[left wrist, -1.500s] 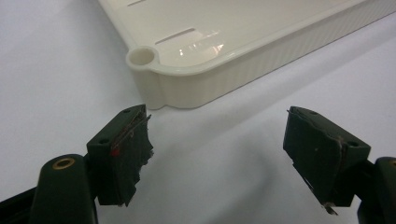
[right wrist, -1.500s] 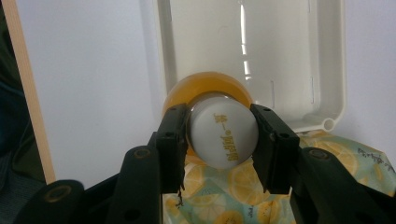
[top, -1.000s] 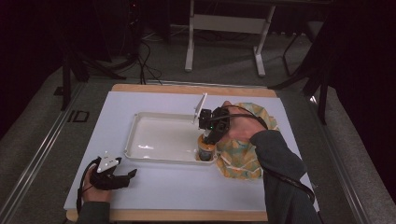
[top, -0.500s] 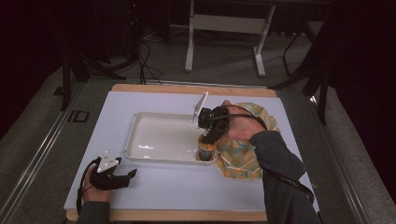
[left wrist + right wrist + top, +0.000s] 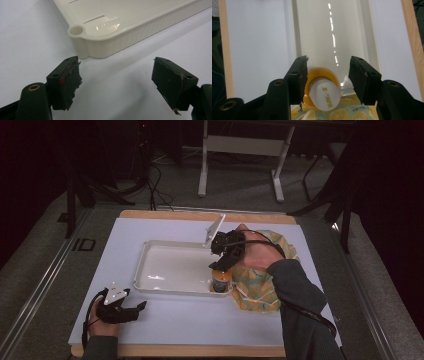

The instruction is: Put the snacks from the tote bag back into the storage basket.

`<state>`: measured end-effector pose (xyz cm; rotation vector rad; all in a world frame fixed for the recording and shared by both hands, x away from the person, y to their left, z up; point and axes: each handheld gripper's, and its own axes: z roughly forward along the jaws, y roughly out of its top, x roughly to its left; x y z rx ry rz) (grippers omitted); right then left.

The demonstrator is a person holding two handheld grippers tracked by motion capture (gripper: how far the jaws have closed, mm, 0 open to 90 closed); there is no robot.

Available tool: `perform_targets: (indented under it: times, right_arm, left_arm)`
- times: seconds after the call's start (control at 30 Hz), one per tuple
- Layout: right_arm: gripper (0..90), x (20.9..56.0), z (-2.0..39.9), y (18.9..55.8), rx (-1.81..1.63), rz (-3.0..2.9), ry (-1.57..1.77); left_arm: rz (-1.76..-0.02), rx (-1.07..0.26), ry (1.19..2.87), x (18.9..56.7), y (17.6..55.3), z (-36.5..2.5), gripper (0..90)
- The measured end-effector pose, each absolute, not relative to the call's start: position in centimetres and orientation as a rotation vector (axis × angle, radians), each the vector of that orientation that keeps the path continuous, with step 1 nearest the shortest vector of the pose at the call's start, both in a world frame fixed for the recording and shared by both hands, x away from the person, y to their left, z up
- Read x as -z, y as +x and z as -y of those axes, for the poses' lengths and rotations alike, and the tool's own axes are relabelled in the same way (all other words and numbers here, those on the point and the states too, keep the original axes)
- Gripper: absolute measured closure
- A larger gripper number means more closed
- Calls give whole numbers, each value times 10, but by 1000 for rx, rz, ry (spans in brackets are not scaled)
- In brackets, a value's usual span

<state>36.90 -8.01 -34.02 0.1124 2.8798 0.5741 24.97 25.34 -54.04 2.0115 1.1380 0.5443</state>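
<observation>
A small bottle (image 5: 220, 280) of orange drink with a white cap (image 5: 324, 96) stands upright in the near right corner of the cream tray (image 5: 170, 267). My right gripper (image 5: 220, 265) hangs just above it, open. In the right gripper view the jaws of the right gripper (image 5: 328, 66) stand on either side of the cap: the left jaw is close beside it, the right jaw well apart. My left gripper (image 5: 141, 306) rests open on the white mat near the front left. The left gripper (image 5: 116, 67) has nothing between its jaws and faces the tray's corner (image 5: 82, 40).
A yellow lemon-print cloth bag (image 5: 257, 290) lies against the tray's right side, under the person's right hand. The white mat (image 5: 200, 320) covers a wood-edged table (image 5: 175, 351). Desk legs (image 5: 202, 170) and cables stand on the dark floor behind.
</observation>
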Motion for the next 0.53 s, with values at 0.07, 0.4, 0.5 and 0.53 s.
perform_targets:
  times: [0.07,0.4,0.5,0.53]
  right_arm:
    - [491,340,79,369,-583,-2869,106]
    - [491,334,80,370,-636,-2820,128]
    - [491,332,83,370,-648,-2801,153]
    - [491,332,84,371,-655,-2793,160]
  left_arm:
    - [-1138,-545,2011,540,250,-253,230]
    - [-1141,-544,2014,541,250,-253,229]
    - [-1143,-544,2011,541,250,-253,228]
    - [-1144,-540,2012,541,250,-254,225]
